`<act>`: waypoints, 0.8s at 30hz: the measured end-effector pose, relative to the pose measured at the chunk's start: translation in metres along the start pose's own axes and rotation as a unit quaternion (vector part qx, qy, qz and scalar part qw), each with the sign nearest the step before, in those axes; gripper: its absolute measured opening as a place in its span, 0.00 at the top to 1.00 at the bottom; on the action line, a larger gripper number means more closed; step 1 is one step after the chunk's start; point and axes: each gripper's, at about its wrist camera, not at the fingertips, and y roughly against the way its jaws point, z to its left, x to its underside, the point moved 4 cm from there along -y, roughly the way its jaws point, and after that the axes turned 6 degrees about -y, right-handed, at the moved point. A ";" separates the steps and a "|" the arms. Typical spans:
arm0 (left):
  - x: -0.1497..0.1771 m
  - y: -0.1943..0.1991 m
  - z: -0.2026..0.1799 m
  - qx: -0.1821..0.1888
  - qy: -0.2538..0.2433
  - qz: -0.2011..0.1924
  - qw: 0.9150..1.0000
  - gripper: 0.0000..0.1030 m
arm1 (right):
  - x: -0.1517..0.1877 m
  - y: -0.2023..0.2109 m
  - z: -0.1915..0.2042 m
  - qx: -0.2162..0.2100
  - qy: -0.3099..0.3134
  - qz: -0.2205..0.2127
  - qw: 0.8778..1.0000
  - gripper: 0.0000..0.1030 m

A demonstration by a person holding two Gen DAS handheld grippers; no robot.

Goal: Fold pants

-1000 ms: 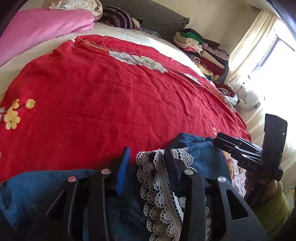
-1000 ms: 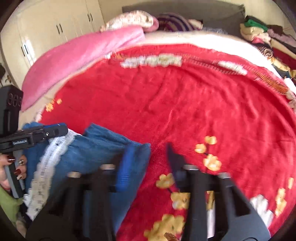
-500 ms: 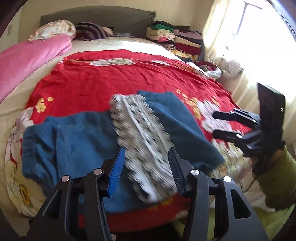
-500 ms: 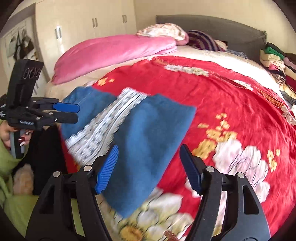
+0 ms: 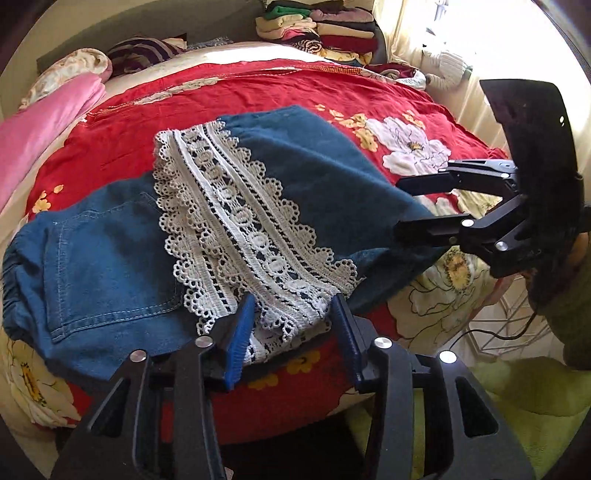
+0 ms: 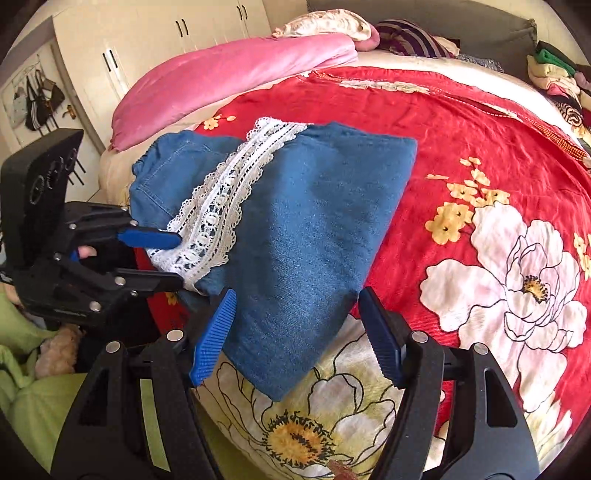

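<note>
Blue denim pants with a white lace hem band lie folded at the near edge of the bed; they also show in the right wrist view. My left gripper is open, its blue pads either side of the lace end, empty. It also shows in the right wrist view. My right gripper is open, straddling the folded denim's near corner, not gripping. It shows at the right of the left wrist view.
A red floral bedspread covers the bed. A pink quilt and pillows lie at the head. Stacked folded clothes sit at the far corner. A wardrobe stands to the left.
Both grippers let go of the pants and drew back toward the bed's near edge. The folded pants now lie flat on the bedspread.
</note>
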 end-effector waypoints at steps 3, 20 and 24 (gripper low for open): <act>0.000 0.001 -0.001 -0.007 -0.005 -0.002 1.000 0.80 | 0.000 -0.002 0.000 -0.001 -0.002 0.002 1.000 0.40; 0.013 0.037 0.022 0.028 0.038 -0.008 0.999 0.72 | -0.006 0.003 0.030 0.010 0.064 -0.011 0.998 0.40; 0.007 0.053 0.030 0.012 0.053 -0.031 0.998 0.56 | 0.003 -0.010 0.028 0.024 0.074 0.013 0.997 0.44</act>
